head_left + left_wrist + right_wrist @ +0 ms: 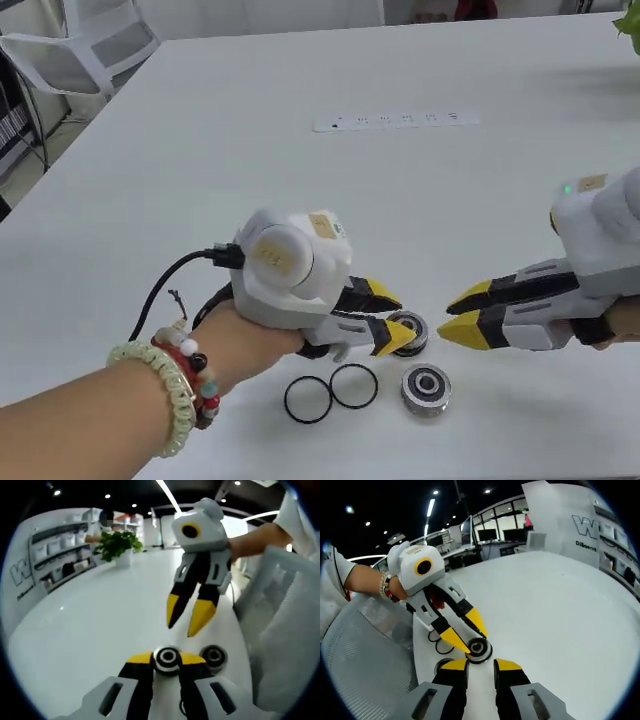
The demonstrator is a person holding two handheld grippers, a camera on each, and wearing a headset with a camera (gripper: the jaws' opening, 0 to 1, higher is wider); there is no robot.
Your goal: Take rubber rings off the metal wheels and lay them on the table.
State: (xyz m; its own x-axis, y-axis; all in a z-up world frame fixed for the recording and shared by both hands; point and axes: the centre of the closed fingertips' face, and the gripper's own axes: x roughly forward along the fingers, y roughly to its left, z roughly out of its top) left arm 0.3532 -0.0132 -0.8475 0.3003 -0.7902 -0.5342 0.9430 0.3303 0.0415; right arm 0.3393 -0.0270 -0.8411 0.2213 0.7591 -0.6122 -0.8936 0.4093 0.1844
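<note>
Two black rubber rings (330,391) lie flat on the white table (250,200), side by side and touching or just overlapping, near the person's edge of it. Just to their right a second wheel (426,388) rests on its side on the tabletop, apart from both tools. The left gripper (392,318) is clenched on a metal wheel (410,332), its yellow-tipped jaws pressing the wheel from either side, low over the table – in the left gripper view that wheel (167,660) sits squarely between the jaws, with the loose one (213,655) just beside it. Whether the held wheel carries a ring I cannot tell (its rim looks dark, but it is small and partly covered by the jaws). The right gripper (464,313) points at the held wheel from the other side, close to it but not touching, its jaws parted with nothing between them – the left gripper view shows the same gap between its yellow tips. From the right gripper view the left gripper (462,630) comes in at an angle with the wheel (479,649) at its tips. The left wrist wears beaded bracelets (180,385), and a black cable (165,285) trails from that tool. Farther back on the table lies a white power strip (395,121).
</note>
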